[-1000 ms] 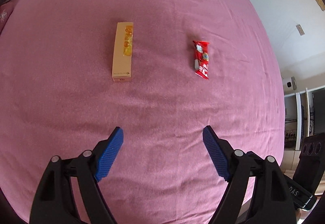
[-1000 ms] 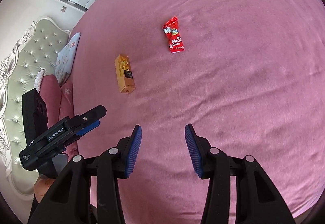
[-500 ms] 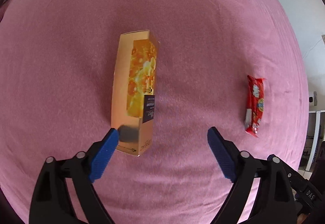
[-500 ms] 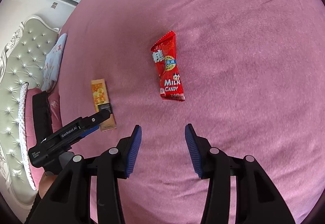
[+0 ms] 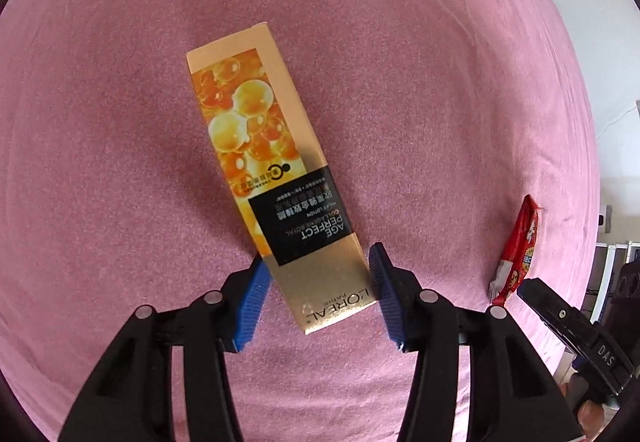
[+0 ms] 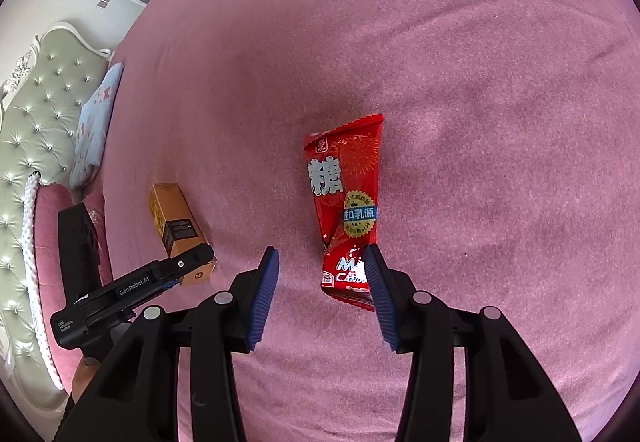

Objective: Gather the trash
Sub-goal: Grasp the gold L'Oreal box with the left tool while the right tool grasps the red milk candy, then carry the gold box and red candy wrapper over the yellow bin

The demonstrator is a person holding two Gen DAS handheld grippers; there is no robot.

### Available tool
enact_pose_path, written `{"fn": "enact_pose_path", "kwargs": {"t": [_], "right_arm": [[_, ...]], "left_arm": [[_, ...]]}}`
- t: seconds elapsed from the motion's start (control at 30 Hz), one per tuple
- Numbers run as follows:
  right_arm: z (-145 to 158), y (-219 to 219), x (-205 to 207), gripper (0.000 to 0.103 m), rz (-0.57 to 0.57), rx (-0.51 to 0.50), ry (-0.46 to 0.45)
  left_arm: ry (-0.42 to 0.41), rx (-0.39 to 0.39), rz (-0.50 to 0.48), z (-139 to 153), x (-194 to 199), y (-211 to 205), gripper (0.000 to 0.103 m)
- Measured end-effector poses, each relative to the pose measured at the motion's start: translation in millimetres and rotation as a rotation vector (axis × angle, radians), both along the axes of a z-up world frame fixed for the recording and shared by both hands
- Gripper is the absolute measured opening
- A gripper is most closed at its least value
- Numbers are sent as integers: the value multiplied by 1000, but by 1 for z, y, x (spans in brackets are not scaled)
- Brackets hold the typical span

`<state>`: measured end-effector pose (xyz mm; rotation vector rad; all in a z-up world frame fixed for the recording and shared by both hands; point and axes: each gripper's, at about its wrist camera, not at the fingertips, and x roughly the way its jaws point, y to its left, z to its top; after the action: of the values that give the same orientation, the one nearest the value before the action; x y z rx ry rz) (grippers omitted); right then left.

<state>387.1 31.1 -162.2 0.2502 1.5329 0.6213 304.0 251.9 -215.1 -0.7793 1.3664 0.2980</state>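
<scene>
On the pink bedspread (image 5: pixel 120 121), the left gripper (image 5: pixel 316 294) straddles the near end of the gold lotion box (image 5: pixel 272 169), its blue pads against or just beside the box's sides; whether it is clamped I cannot tell. To the right, the right gripper (image 6: pixel 322 294) is spread open around the near end of the red candy wrapper (image 6: pixel 348 197), which lies flat by its right finger.

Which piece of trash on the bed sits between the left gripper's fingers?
The gold lotion box, its near end between the left gripper pads. The red candy wrapper lies by the right gripper.
</scene>
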Motion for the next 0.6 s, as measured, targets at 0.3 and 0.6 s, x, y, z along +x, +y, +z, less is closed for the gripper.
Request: {"fn": "enact_pose_path", "kwargs": {"t": [0.3, 0.6], "right_arm": [[-11, 5, 11, 45, -19, -33, 10], [-3, 17, 0, 23, 36, -55, -56]], "left_arm": [[-14, -73, 93, -9, -12, 21, 46], [-62, -114, 174, -3, -51, 37, 39]]}}
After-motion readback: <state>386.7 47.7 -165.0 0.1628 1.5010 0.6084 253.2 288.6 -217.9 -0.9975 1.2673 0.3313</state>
